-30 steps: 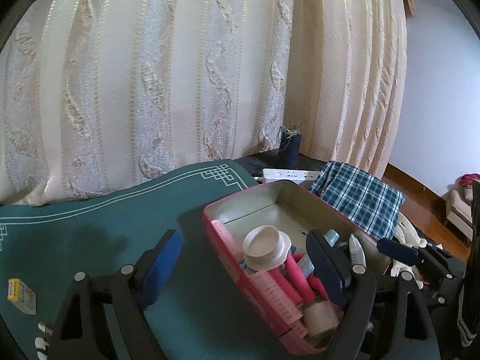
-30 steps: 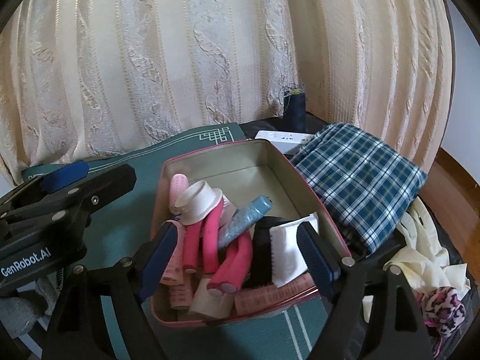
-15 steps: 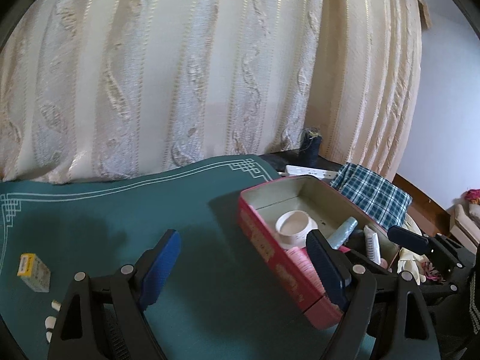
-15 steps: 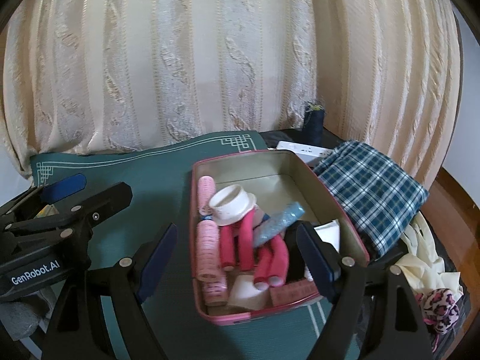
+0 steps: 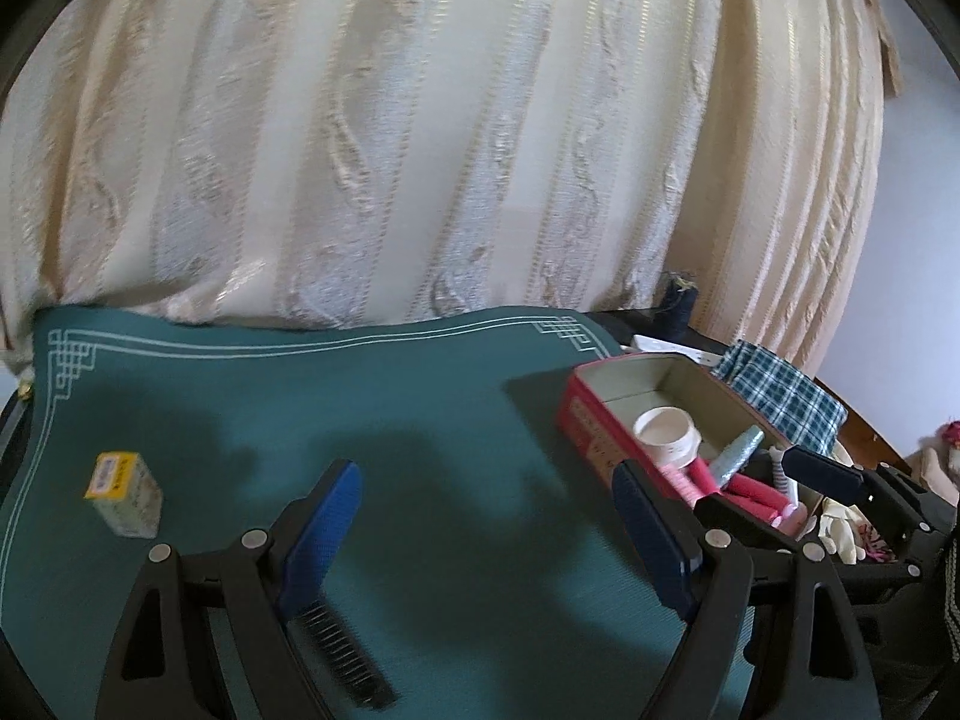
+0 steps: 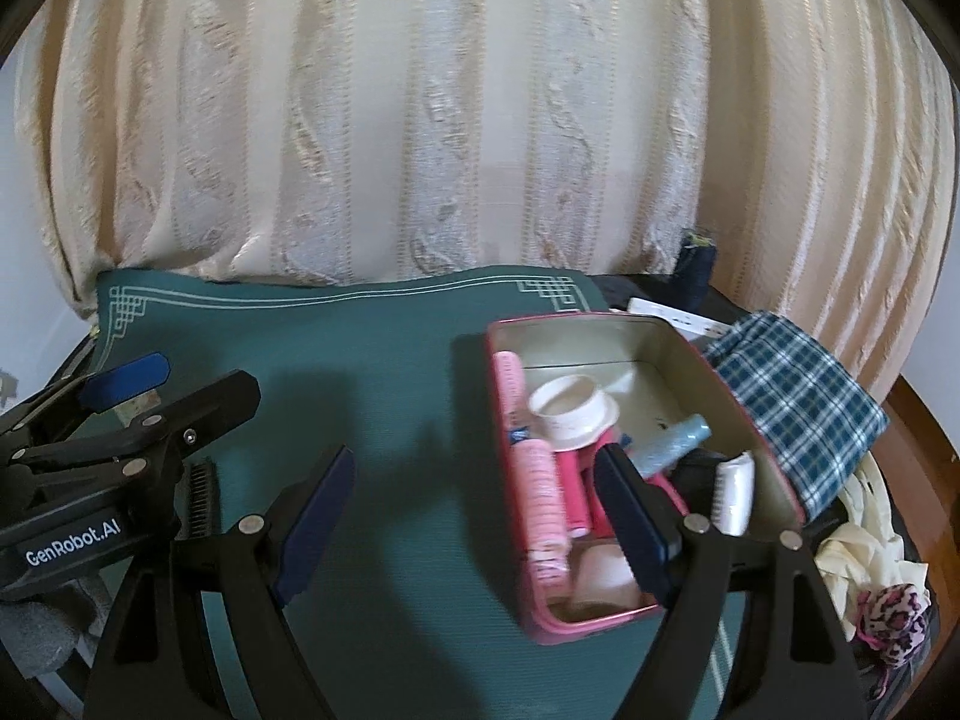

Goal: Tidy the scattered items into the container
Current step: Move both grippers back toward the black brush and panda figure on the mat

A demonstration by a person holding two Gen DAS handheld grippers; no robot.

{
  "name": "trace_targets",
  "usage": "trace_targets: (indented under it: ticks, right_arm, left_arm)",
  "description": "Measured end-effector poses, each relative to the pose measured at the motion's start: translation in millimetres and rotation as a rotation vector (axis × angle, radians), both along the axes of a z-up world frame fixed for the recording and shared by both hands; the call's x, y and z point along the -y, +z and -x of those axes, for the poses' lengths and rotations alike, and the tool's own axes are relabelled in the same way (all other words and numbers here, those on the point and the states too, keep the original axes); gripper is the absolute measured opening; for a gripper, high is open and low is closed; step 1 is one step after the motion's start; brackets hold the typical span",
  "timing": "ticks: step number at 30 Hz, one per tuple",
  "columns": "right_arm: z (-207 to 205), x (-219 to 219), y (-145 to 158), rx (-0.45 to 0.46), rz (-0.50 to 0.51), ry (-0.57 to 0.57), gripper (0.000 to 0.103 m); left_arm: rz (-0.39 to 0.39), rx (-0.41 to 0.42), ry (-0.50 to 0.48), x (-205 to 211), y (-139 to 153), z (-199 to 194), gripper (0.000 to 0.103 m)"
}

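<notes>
"GenRobot.AI" on left gripper (image 6: 120, 396) body

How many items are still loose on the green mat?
2: a small yellow box far left, and a black comb beneath the left gripper. More may be hidden behind the grippers.

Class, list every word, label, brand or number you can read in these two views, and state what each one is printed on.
"GenRobot.AI": white lettering on the black body of the left gripper, seen in the right wrist view.
Small yellow box on the green mat: a printed label, too blurred to read.
Pink tin: printing on its outer side wall, too blurred to read.
Nothing else is legible.
</notes>
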State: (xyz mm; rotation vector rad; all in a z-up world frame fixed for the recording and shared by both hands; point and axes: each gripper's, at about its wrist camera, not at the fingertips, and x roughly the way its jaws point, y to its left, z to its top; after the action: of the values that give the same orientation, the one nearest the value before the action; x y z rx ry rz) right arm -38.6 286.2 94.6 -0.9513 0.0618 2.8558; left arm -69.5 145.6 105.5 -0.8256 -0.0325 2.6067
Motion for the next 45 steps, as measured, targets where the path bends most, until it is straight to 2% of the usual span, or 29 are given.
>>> trace_targets:
  ticks: [13, 19, 25, 31, 36, 39, 41, 45]
  right_arm:
    - [11.8, 63.4, -3.2, 0.021, -0.021, 0.08, 0.084]
    - [20.1, 83.0, -9.1, 0.049, -0.001, 0.117, 0.084]
    - [33.9, 93.3, -27.4, 0.111, 0.084, 0.181, 0.084]
    - [42.8, 114.5, -49.9, 0.169, 0.105, 0.25, 0.084]
    - [52.8, 129.3, -66.5, 0.215, 0.115, 0.302, 0.084]
    - [59.2, 136.6, -78.1, 0.255, 0.124, 0.329, 0.077]
    - [62.3, 139.7, -84.3, 0.276, 0.132, 0.345, 0.068]
    - [68.9, 145.5, -98.1, 0.307, 0.116, 0.352, 0.063]
  left_arm:
    - [-0.032, 0.02, 0.096, 73.9, -10.0, -6.6, 0.087]
    - [-0.01, 0.016, 0.153, 101.9, -18.9, -8.7, 0.087]
    - [-0.021, 0.041, 0.218, 137.4, -32.6, -3.8, 0.087]
    - [-0.019, 0.079, 0.29, 166.6, -48.8, 4.7, 0.087]
    - [-0.021, 0.105, 0.303, 175.3, -59.2, 9.8, 0.087]
    - [-0.017, 0.107, 0.307, 178.1, -60.5, 10.0, 0.087]
    - [-0.009, 0.109, 0.321, 181.9, -62.3, 10.4, 0.087]
    - [-0.01, 0.129, 0.35, 193.0, -69.3, 13.5, 0.087]
